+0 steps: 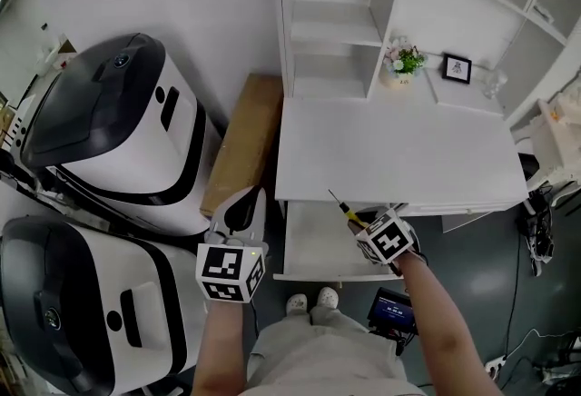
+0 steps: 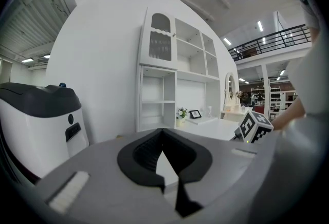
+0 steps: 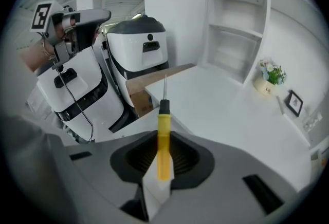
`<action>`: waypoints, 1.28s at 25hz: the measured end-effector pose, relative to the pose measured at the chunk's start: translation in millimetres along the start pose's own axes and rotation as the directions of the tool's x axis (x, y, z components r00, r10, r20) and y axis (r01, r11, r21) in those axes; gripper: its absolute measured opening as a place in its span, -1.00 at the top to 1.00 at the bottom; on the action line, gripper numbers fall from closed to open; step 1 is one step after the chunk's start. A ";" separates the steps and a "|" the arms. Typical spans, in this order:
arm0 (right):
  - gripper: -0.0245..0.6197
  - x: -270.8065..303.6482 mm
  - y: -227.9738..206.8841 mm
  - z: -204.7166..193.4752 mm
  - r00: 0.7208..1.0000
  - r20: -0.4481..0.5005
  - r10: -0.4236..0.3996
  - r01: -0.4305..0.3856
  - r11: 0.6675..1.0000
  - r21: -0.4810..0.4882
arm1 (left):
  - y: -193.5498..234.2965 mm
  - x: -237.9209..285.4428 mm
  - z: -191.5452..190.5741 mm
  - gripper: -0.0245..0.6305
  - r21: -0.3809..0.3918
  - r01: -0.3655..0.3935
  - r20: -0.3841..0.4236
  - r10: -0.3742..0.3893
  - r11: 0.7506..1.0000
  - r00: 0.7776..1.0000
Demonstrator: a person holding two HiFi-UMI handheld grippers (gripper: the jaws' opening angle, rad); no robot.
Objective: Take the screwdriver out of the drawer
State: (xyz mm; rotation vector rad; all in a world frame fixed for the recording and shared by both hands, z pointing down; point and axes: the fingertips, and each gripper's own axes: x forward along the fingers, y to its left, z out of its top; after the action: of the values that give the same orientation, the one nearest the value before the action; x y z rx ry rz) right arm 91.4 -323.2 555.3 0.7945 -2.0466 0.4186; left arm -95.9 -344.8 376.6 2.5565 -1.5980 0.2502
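Note:
My right gripper [image 1: 359, 222] is shut on the yellow handle of the screwdriver [image 1: 346, 212], whose thin metal shaft points up and left over the front edge of the white desk [image 1: 399, 158]. In the right gripper view the screwdriver [image 3: 163, 135] stands straight out between the pads of that gripper [image 3: 163, 152]. Below it the white drawer [image 1: 313, 249] is pulled open, and what shows of its floor is bare. To the left of the drawer my left gripper [image 1: 246, 201] hangs shut on nothing. In its own view the left gripper [image 2: 163, 134] points level at the shelf unit.
Two large white and black machines [image 1: 118, 122] fill the left side. A brown cardboard panel [image 1: 245, 140] leans between them and the desk. A flower pot [image 1: 402, 63] and a picture frame [image 1: 457, 67] stand at the desk's back. A small device [image 1: 392, 308] lies on the floor by the person's feet.

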 end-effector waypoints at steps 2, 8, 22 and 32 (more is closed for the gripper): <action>0.67 -11.5 -1.3 7.7 1.000 0.026 -0.015 0.015 1.000 -0.004 | -1.3 -1.5 7.2 0.91 0.006 0.005 0.015 -0.005 1.000 1.000; 0.67 -48.3 -0.9 33.3 0.988 0.132 -0.074 0.072 0.997 0.014 | -4.4 -3.6 26.7 0.91 0.022 0.026 0.059 -0.027 0.999 0.998; 0.67 -164.4 -10.7 93.3 0.856 0.441 -0.271 0.243 0.963 0.120 | -20.1 -8.5 88.3 0.91 0.091 0.072 0.199 -0.089 0.993 0.976; 0.67 -256.6 -19.4 126.8 0.658 0.629 -0.415 0.387 0.902 0.191 | -25.2 -15.2 121.5 0.91 0.114 0.076 0.281 -0.105 0.991 0.954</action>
State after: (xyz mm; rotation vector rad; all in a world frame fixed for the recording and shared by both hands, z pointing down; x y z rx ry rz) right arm 132.4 -311.0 271.6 1.5597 -2.3935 -0.1108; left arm -70.3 -342.9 254.2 2.8448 -1.5859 -0.0529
